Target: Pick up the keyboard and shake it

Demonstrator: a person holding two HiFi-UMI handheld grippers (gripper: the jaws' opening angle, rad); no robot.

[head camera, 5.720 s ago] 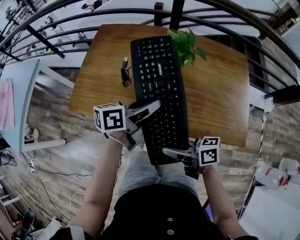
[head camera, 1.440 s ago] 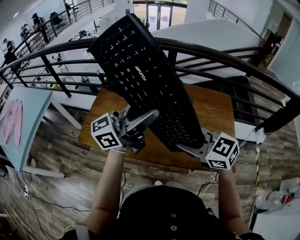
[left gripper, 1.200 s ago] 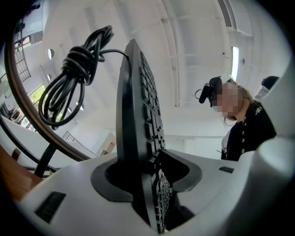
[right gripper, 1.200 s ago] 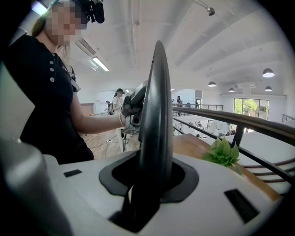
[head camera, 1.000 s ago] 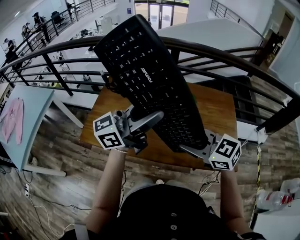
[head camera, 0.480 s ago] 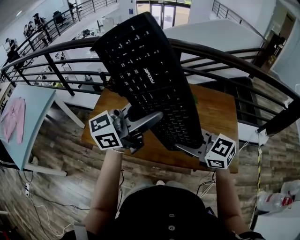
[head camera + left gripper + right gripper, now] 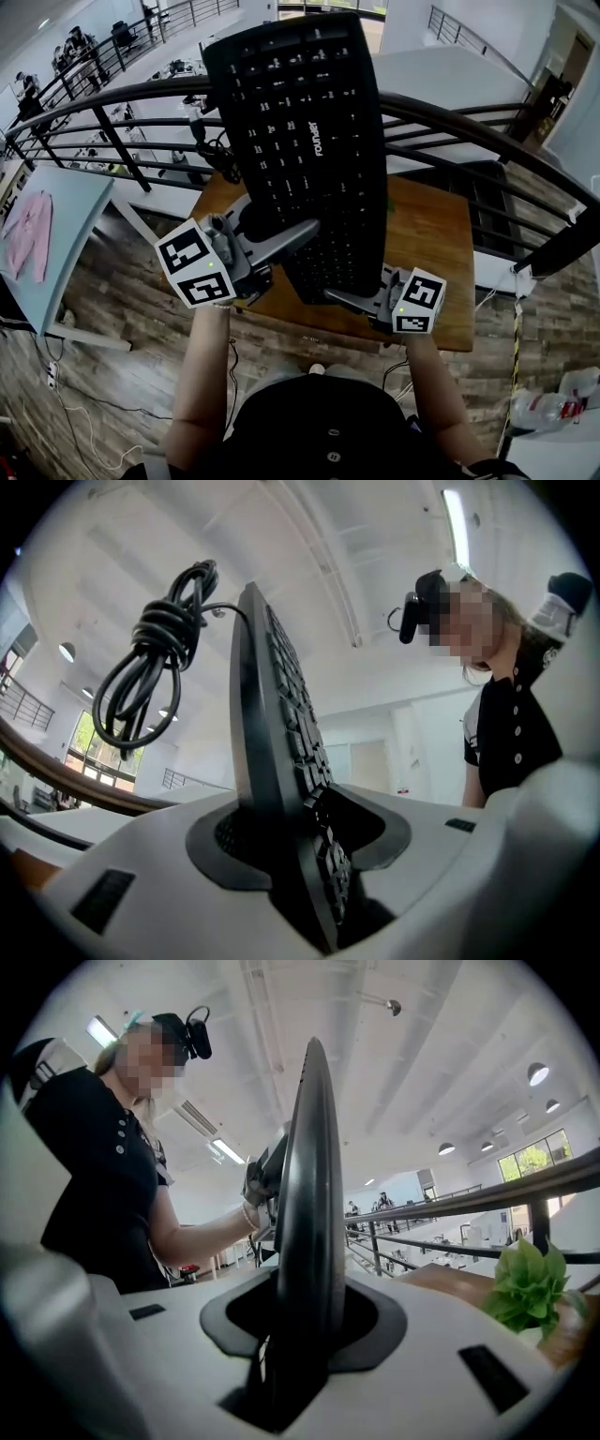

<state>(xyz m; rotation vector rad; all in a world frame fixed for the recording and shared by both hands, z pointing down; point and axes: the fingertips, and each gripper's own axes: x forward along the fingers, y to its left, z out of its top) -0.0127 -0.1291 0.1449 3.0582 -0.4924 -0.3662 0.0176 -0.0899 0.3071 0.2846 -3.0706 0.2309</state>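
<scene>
The black keyboard point(image 7: 305, 141) is up in the air above the wooden table point(image 7: 427, 234), standing nearly upright with its keys toward me. My left gripper point(image 7: 292, 234) is shut on its lower left edge, and my right gripper point(image 7: 339, 300) is shut on its bottom right corner. In the left gripper view the keyboard point(image 7: 281, 761) runs edge-on between the jaws of the left gripper point(image 7: 300, 864), with its coiled cable point(image 7: 155, 663) dangling at the top left. The right gripper view shows the keyboard's thin edge point(image 7: 309, 1194) clamped in the right gripper point(image 7: 300, 1335).
A dark metal railing point(image 7: 469, 117) curves behind the table, with a lower floor beyond it. A green plant point(image 7: 525, 1288) stands on the table point(image 7: 441, 1279) to the right. A pale blue table point(image 7: 47, 216) sits at the far left, and a wooden floor point(image 7: 122, 337) lies below.
The keyboard has swung from leaning up-left to nearly upright and risen a little. Both grippers have shifted left with it, still holding it.
</scene>
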